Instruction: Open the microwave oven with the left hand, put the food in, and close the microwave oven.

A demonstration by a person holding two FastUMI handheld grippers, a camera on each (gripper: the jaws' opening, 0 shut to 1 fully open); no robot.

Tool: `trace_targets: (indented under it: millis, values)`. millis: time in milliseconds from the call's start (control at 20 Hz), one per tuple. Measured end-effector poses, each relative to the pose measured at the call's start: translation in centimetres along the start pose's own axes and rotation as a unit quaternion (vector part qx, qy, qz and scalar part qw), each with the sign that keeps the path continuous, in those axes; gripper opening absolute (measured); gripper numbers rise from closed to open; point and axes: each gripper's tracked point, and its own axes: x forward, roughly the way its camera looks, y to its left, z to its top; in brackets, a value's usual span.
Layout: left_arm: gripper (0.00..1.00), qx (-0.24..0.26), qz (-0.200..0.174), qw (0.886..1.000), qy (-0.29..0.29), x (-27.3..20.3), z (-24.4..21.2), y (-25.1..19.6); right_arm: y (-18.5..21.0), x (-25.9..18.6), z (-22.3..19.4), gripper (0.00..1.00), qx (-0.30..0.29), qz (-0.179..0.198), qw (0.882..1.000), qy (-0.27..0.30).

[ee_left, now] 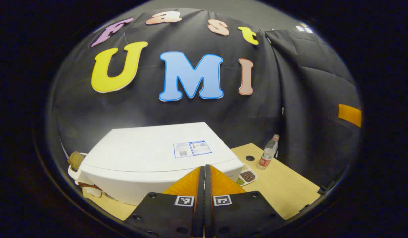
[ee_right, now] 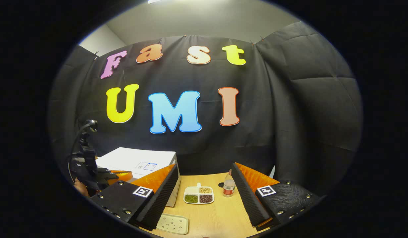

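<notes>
**Microwave not yet opened, food on the table**

The left gripper [ee_left: 204,185] hovered above the microwave [ee_left: 151,158], fingers pressed together on nothing. Ahead between the right gripper's [ee_right: 204,195] wide-spread, empty fingers sat the food tray [ee_right: 199,195]. Judging by this, every step remained.

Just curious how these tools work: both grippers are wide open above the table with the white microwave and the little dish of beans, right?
Not quite. The left gripper is shut, as the left gripper view shows; the right gripper is open.
</notes>
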Motion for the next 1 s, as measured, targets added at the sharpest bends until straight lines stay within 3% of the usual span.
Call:
trace_targets:
  millis: [100, 150, 300, 400, 550, 650, 1000]
  values:
    - [0.08, -0.004, 0.001, 0.999, -0.054, -3.3, 4.2, 0.0, 0.9, -0.1, 0.4, 0.99, -0.001, 0.005, 1.000, -0.005]
    - [0.23, -0.004, 0.001, 0.997, -0.083, -5.2, 6.6, 0.0, 1.4, -0.2, 0.8, 0.99, -0.002, 0.008, 1.000, -0.009]
    - [0.96, -0.004, 0.033, 0.986, -0.163, -11.0, 12.0, 0.7, 2.9, -0.8, 1.8, 0.99, -0.008, 0.022, 0.999, -0.023]
    - [0.94, -0.017, 0.059, 0.978, -0.200, -14.8, 13.9, 1.0, 4.3, -2.1, 2.7, 0.99, -0.005, 0.033, 0.999, -0.033]
    - [0.97, -0.001, 0.078, 0.974, -0.212, -18.9, 14.3, 0.9, 6.2, -3.1, 3.8, 0.99, 0.007, 0.049, 0.998, -0.043]
    - [0.93, 0.005, 0.076, 0.976, -0.206, -19.9, 14.1, 0.5, 7.3, -3.8, 4.6, 0.99, 0.009, 0.056, 0.997, -0.050]
    - [0.96, -0.029, 0.073, 0.978, -0.191, -21.6, 12.2, 1.5, 9.9, -5.2, 5.1, 0.98, 0.005, 0.063, 0.996, -0.060]
